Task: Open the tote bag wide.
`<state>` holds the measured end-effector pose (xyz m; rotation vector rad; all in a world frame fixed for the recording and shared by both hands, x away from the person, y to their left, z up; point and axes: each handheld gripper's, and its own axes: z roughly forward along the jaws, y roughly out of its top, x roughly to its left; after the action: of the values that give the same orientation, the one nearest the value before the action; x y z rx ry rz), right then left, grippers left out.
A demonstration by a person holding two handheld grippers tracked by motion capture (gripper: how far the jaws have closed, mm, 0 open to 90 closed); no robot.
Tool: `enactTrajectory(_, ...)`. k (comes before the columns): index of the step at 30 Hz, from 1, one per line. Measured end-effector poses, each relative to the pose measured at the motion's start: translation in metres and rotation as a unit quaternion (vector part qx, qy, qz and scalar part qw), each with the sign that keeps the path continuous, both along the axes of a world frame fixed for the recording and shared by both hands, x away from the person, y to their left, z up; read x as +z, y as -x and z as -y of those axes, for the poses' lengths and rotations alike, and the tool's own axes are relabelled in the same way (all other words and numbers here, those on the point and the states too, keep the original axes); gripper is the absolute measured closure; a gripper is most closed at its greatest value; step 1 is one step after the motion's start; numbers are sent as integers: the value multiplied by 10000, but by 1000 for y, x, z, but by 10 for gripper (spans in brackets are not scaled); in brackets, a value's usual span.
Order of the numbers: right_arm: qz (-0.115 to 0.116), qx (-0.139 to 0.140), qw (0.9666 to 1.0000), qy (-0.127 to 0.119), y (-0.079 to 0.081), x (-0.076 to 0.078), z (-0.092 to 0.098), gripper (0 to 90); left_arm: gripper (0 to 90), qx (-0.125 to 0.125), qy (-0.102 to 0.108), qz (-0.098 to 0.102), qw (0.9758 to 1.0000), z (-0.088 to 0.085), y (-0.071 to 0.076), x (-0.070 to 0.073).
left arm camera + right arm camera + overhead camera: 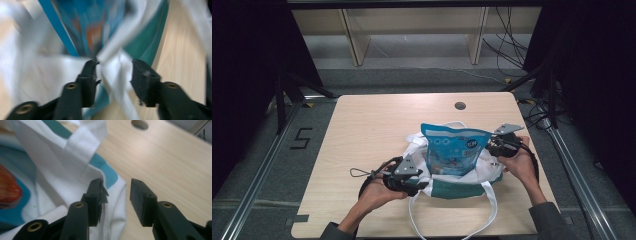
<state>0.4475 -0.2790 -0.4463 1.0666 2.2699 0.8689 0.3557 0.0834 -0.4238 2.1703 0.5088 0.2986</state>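
A white and teal cloth tote bag (pixel 462 185) lies in the middle of the wooden table (pixel 372 130). A blue snack pouch (pixel 454 150) stands upright in its mouth. My left gripper (pixel 419 182) is at the bag's left near corner. In the blurred left gripper view its jaws (pixel 113 67) stand apart with a fold of white cloth (pixel 115 75) loose between them, so it is open. My right gripper (pixel 492 145) is at the bag's right edge. There its jaws (pixel 116 186) are open, with the bag's white hem (pixel 117 195) in the gap beside one pad.
The bag's long white handle (pixel 452 227) loops toward the table's front edge. A round cable hole (pixel 460 105) sits near the far edge. Cables trail from both grippers. Black frame rails and wooden shelving stand beyond the table.
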Motion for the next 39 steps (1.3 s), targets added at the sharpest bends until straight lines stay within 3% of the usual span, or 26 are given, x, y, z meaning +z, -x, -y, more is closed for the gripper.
enactTrajectory(2,233,-18,9994,-266,10,14,7,543,472,208,55,205,9996,-4,-7,13)
enactTrajectory(4,313,137,9979,-557,23,26,12,536,471,520,39,324,9981,-7,-19,19)
enactTrajectory(6,163,278,9958,-852,40,34,10,530,459,954,-150,521,9940,-8,-37,16)
enactTrajectory(7,70,506,9943,-934,56,37,6,529,459,1076,-298,620,9918,-8,-43,14)
enactTrajectory(8,70,506,9943,-934,56,37,6,529,459,1146,-402,653,9904,-6,-50,10)
enactTrajectory(10,39,828,9926,-891,70,37,1,529,453,1170,-284,574,9911,-1,-63,2)
enactTrajectory(13,-203,1045,9896,-971,87,37,-7,533,476,1272,-242,444,9906,2,-77,-4)
enactTrajectory(14,-109,1189,9884,-939,89,37,-8,536,504,1281,-142,404,9908,2,-81,-5)
enactTrajectory(15,-239,1354,9849,-1050,95,36,-12,536,577,1281,-16,330,9912,1,-89,-7)
enactTrajectory(16,-239,1354,9849,-1050,95,36,-12,536,610,1281,-16,330,9912,1,-89,-7)
enactTrajectory(17,-293,1433,9829,-1121,98,35,-16,537,610,1344,75,287,9905,1,-93,-7)
enactTrajectory(18,-282,1635,9802,-1084,100,34,-18,543,644,1404,161,246,9897,1,-96,-8)
enactTrajectory(19,-485,1830,9758,-1091,108,31,-24,553,695,1400,174,259,9897,0,-101,-8)
enactTrajectory(20,-485,1830,9758,-1091,108,31,-24,553,695,1460,225,209,9888,1,-105,-10)
enactTrajectory(22,-625,1988,9723,-1057,115,27,-32,581,729,1584,205,164,9870,2,-114,-11)
enactTrajectory(24,-695,2231,9688,-826,118,19,-38,605,743,1750,227,30,9843,2,-124,-17)
enactTrajectory(26,-819,2355,9657,-727,121,10,-40,692,753,1750,41,-75,9845,0,-135,-24)
enactTrajectory(27,-810,2362,9671,-481,121,2,-40,803,755,1794,6,-158,9836,0,-139,-28)
enactTrajectory(28,-810,2362,9671,-481,121,2,-40,803,755,1801,-24,-236,9834,0,-144,-33)
enactTrajectory(29,-851,2388,9666,-371,119,-3,-38,857,757,1846,-79,-314,9823,-1,-147,-38)
enactTrajectory(32,-868,2356,9676,-272,117,-9,-38,869,763,1875,-66,-437,9813,-2,-152,-54)
enactTrajectory(34,-962,2351,9670,-196,117,-15,-38,871,765,1925,-172,-466,9800,1,-152,-63)
enactTrajectory(35,-1052,2253,9686,-47,115,-26,-40,871,764,1916,-321,-396,9801,3,-150,-64)
enactTrajectory(37,-1039,2209,9697,50,115,-32,-43,869,761,1941,-379,-339,9797,5,-149,-61)
enactTrajectory(39,-1180,2174,9689,62,115,-33,-43,785,662,1954,-317,-214,9800,5,-142,-50)
